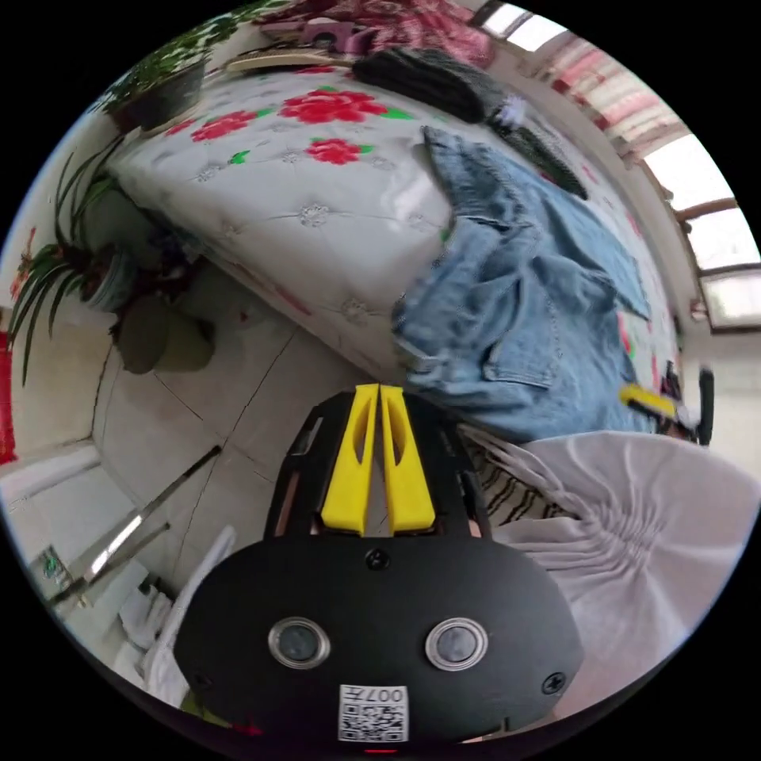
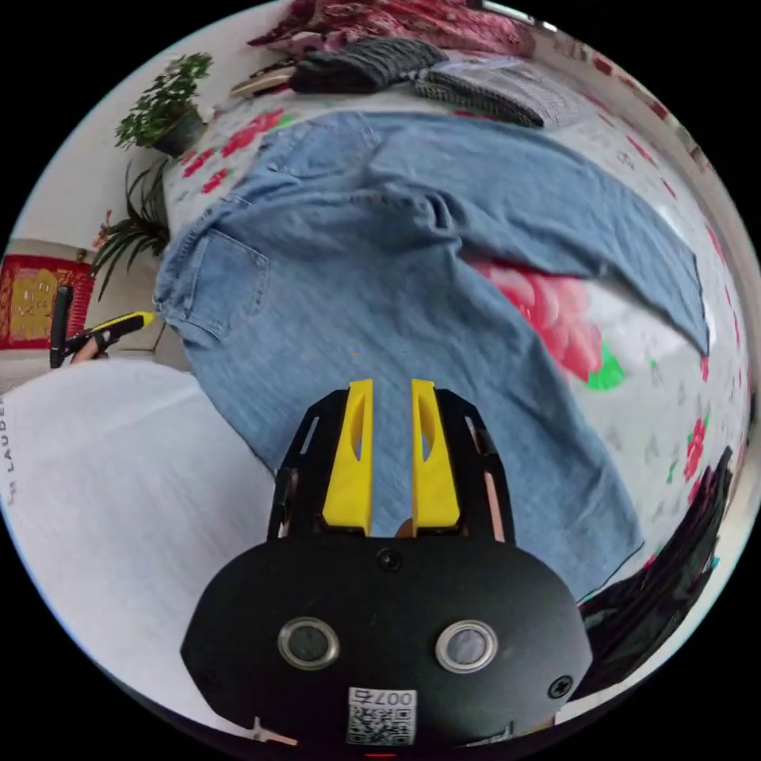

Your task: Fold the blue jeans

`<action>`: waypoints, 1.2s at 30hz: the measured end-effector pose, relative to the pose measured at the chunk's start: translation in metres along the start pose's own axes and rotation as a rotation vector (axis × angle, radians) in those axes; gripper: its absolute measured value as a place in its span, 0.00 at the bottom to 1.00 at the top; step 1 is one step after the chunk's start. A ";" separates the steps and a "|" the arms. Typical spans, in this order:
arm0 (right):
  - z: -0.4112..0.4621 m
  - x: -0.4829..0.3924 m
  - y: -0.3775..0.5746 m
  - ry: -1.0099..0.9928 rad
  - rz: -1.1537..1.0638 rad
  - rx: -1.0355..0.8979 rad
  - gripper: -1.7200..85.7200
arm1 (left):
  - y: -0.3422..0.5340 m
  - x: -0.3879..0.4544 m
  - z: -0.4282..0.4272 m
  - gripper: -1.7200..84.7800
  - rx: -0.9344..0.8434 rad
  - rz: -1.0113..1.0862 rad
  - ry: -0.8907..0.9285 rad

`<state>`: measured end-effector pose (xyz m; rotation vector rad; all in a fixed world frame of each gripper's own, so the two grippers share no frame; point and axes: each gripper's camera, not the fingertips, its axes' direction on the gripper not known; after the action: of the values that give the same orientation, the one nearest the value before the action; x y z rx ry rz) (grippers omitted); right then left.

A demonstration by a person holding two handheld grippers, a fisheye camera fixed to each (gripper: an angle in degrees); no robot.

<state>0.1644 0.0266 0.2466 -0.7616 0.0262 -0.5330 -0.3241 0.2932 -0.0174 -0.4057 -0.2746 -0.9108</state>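
Left gripper view: left claw (image 1: pixel 379 396) with jaws pressed together on nothing, hanging off the bed's edge over the tiled floor (image 1: pixel 198 412). The blue jeans (image 1: pixel 523 317) lie up and to the right of it on the floral bed (image 1: pixel 317 206), waistband end bunched at the mattress edge nearest this claw. Right gripper view: right claw (image 2: pixel 391 392) with jaws slightly parted, empty, poised directly over one denim leg. The jeans (image 2: pixel 380 277) spread wide, legs splayed apart, long axis running from the waistband at left toward the hems at right. The right claw looks nearer the fabric; the other claw (image 2: pixel 119 325) sits beside the waistband.
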 end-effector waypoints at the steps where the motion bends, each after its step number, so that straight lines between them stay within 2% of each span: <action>1: -0.007 0.008 0.030 -0.040 -0.011 0.151 0.09 | -0.001 -0.003 -0.002 0.02 0.007 -0.015 -0.007; 2: -0.008 0.012 0.038 -0.019 0.020 0.154 0.08 | -0.003 -0.008 -0.010 0.01 0.034 -0.038 0.005; 3: -0.002 0.020 0.044 0.032 0.087 0.065 0.08 | -0.007 -0.011 -0.020 0.01 0.072 -0.059 0.032; 5: -0.016 0.029 0.050 -0.047 0.095 0.119 0.08 | -0.021 -0.006 -0.035 0.02 0.129 -0.056 0.077; 7: -0.053 0.042 0.044 -0.063 0.094 0.258 0.09 | -0.046 0.011 -0.049 0.04 0.177 -0.003 0.118; 13: -0.158 0.086 -0.029 0.022 0.000 0.497 0.10 | -0.172 0.150 -0.069 0.09 0.224 0.377 0.017; 16: -0.193 0.111 -0.085 0.078 -0.050 0.515 0.12 | -0.242 0.224 -0.053 0.10 0.170 0.541 -0.093; 18: -0.207 0.130 -0.122 0.115 -0.067 0.481 0.13 | -0.297 0.272 -0.025 0.11 0.086 0.626 -0.236; 25: -0.239 0.197 -0.259 0.238 -0.156 0.323 0.17 | -0.411 0.363 0.052 0.12 -0.126 0.804 -0.387; 27: -0.236 0.209 -0.292 0.265 -0.208 0.248 0.19 | -0.421 0.385 0.062 0.11 -0.205 0.979 -0.390; 29: -0.231 0.218 -0.323 0.312 -0.247 0.188 0.20 | -0.425 0.389 0.063 0.11 -0.219 1.049 -0.394; 35: -0.213 0.232 -0.397 0.307 -0.371 0.033 0.21 | -0.441 0.396 0.069 0.07 -0.332 1.121 -0.235; 36: -0.203 0.231 -0.407 0.268 -0.404 -0.068 0.20 | -0.444 0.400 0.071 0.07 -0.358 1.124 -0.228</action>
<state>0.1382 -0.4569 0.4066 -0.7606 0.1421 -1.0213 -0.4524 -0.1990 0.3036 -0.8738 -0.0530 0.2055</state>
